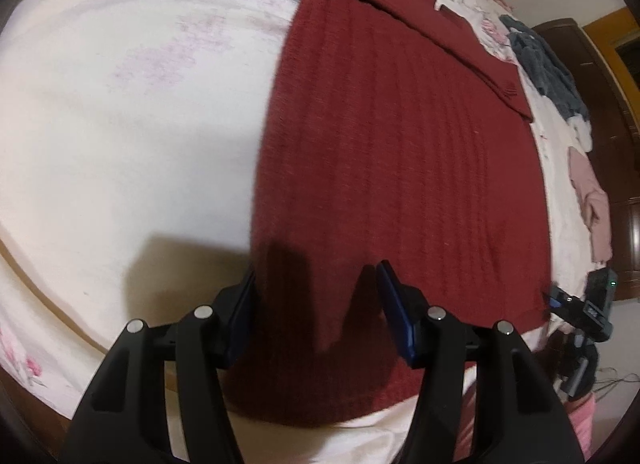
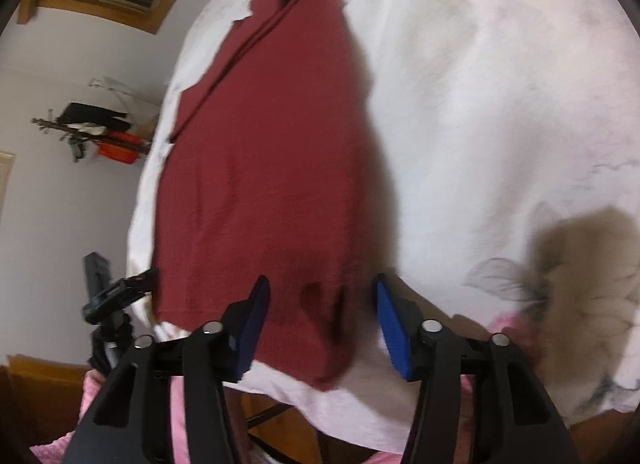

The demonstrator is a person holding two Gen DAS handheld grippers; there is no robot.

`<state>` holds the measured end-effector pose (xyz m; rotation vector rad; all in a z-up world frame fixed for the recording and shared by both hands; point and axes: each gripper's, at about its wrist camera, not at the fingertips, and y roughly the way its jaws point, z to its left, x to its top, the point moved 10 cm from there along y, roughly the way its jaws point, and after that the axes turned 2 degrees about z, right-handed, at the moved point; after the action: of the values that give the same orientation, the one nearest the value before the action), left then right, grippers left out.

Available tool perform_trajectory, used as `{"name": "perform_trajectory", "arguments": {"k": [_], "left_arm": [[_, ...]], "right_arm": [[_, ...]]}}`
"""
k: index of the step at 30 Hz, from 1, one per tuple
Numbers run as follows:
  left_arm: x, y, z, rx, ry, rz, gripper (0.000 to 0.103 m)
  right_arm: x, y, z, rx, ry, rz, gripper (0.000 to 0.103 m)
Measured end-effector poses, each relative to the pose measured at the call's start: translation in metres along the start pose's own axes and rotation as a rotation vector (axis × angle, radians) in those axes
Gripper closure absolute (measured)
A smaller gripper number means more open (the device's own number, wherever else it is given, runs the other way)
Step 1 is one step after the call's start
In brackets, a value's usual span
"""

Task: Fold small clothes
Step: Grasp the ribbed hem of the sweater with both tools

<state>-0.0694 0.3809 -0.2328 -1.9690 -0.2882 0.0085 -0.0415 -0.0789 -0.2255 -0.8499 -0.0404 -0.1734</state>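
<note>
A: Where is the garment?

B: The red knitted sweater (image 1: 400, 168) lies flat on the pale floral bedsheet (image 1: 120, 124), filling the centre and right of the left wrist view. One sleeve (image 1: 452, 40) is already laid across the body toward the upper right of that frame. In the right wrist view the sweater (image 2: 272, 168) runs from the top centre down to the bottom centre.

A: And the grippers?

B: The left gripper (image 1: 316, 304) stands with its jaws spread wide at the lower centre of its frame, straddling the hem corner, nothing between the pads. The right gripper (image 2: 320, 312) is likewise spread and empty, over the other hem corner at the lower centre of its own view. Whether the pads touch the knit, I cannot tell.

A: So which step is this?

B: I judge it the start of the bottom-up fold: sleeves seem tucked, hem not yet taken.

A: What does the next move need?

B: Probably both sets of jaws pinching the hem corners together, then lifting evenly toward the collar at the top of the frames, so the thick knit does not skew.

A: Anything else about?

B: Other clothes (image 1: 548, 68) lie heaped at the right edge.
</note>
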Motion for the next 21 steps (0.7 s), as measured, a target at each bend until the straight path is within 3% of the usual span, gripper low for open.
{"name": "perform_trajectory", "arguments": {"k": [5, 7, 11, 13, 15, 17, 19, 21], "left_arm": [[-0.004, 0.001, 0.001, -0.059, -0.038, 0.011, 0.049], [-0.007, 0.002, -0.001, -0.111, -0.068, 0.025, 0.061], [-0.012, 0.007, 0.002, -0.102, -0.066, 0.038, 0.069], [-0.012, 0.010, 0.006, -0.120, -0.095, 0.044, 0.068], [-0.011, 0.011, 0.006, -0.134, -0.110, 0.048, 0.069], [-0.011, 0.010, 0.003, -0.128, -0.094, 0.046, 0.069], [-0.013, 0.008, 0.005, -0.092, -0.071, 0.038, 0.076], [-0.013, 0.006, 0.004, -0.078, -0.063, 0.031, 0.096]], "right_arm": [[0.000, 0.012, 0.007, 0.031, 0.000, 0.017, 0.053], [-0.001, 0.015, 0.008, 0.072, 0.016, 0.026, 0.058], [-0.005, 0.023, 0.008, 0.075, 0.009, 0.048, 0.064], [-0.005, 0.024, 0.008, 0.074, 0.002, 0.051, 0.065], [-0.004, 0.024, 0.010, 0.079, 0.005, 0.051, 0.072], [-0.003, 0.023, 0.010, 0.075, 0.002, 0.049, 0.089], [-0.003, 0.019, 0.011, 0.064, -0.017, 0.041, 0.095], [-0.002, 0.016, 0.016, 0.069, -0.037, 0.031, 0.095]]}}
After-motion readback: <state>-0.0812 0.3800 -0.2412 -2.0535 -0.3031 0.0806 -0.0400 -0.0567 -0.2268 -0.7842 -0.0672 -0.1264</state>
